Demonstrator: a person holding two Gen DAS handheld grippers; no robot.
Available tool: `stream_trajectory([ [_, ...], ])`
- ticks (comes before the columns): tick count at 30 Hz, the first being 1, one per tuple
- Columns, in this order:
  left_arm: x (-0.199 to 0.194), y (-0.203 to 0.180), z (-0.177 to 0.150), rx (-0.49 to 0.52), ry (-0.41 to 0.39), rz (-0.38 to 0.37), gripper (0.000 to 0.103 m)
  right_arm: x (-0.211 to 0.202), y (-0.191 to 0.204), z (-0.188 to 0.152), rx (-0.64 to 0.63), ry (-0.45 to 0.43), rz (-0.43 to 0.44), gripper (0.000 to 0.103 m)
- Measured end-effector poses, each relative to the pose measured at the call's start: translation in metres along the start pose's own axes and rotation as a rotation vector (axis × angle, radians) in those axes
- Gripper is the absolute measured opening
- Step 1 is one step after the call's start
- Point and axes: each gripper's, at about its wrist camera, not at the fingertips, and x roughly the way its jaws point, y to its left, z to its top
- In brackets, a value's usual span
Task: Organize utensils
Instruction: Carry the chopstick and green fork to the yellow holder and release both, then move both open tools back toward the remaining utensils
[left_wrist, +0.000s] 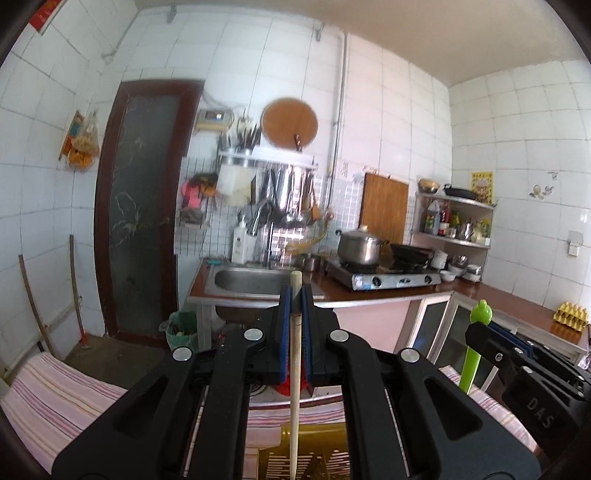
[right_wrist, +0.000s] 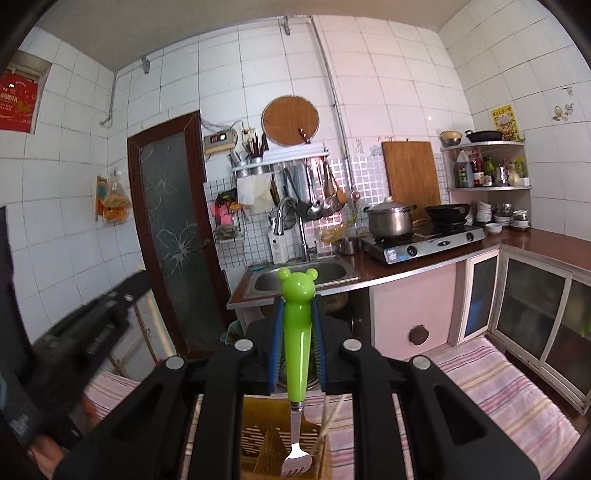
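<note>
My left gripper is shut on a pale wooden chopstick, held upright with its lower end over a yellow slotted utensil holder. My right gripper is shut on a fork with a green bear-shaped handle; its metal tines point down into the yellow holder. A thin chopstick leans in the holder beside the fork. The right gripper with the green handle shows at the right in the left wrist view. The left gripper shows blurred at the left in the right wrist view.
The holder stands on a pink striped cloth. Beyond are a steel sink, a gas stove with a pot and a wok, a brown counter, a corner shelf with bottles, and a dark door.
</note>
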Motion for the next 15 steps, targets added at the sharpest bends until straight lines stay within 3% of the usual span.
stream_trajectory([
  [5, 0.03, 0.006, -0.035, 0.033, 0.059, 0.034, 0.005, 0.031, 0.0, -0.029, 0.005, 0.069, 0.006, 0.016],
  [11, 0.022, 0.009, -0.048, 0.084, 0.102, 0.051, 0.005, 0.045, -0.006, -0.057, 0.001, 0.156, -0.001, 0.018],
  [12, 0.016, 0.009, -0.048, 0.091, 0.107, 0.058, 0.008, 0.042, -0.006, -0.059, -0.006, 0.17, -0.013, 0.021],
  [14, 0.001, 0.012, -0.044, 0.104, 0.118, 0.071, 0.03, 0.033, -0.006, -0.06, -0.022, 0.166, -0.036, 0.055],
  [15, -0.009, 0.014, -0.042, 0.104, 0.11, 0.083, 0.045, 0.024, -0.006, -0.059, -0.038, 0.154, -0.055, 0.059],
])
